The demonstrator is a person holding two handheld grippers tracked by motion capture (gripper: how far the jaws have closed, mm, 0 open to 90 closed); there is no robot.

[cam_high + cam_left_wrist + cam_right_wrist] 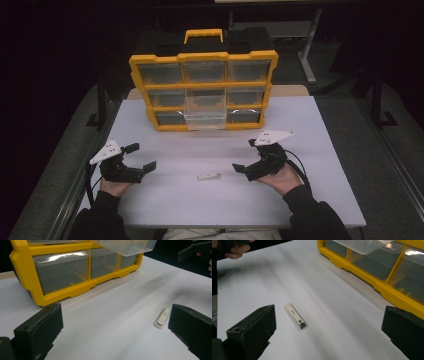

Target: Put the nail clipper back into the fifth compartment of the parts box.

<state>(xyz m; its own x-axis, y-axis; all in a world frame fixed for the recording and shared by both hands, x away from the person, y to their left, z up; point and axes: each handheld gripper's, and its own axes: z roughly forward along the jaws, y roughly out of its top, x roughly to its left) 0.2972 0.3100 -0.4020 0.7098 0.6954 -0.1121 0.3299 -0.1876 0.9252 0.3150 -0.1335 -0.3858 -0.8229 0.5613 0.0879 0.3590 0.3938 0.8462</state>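
Note:
A small white nail clipper (208,176) lies flat on the white table (300,200) between my two hands. It also lies near my right jaw in the left gripper view (162,317) and near my left jaw in the right gripper view (295,315). My left gripper (140,156) rests open at the table's left, holding nothing. On the other side my right gripper (246,156) is open too, just right of the clipper. A yellow organiser (202,90) with clear drawers stands upright at the back. Its middle clear drawer (205,111) is pulled out.
The organiser (62,277) has a yellow carry handle (203,35) on top. Dark floor and a table leg frame surround the table. Bare white surface lies between the clipper and the organiser (387,270).

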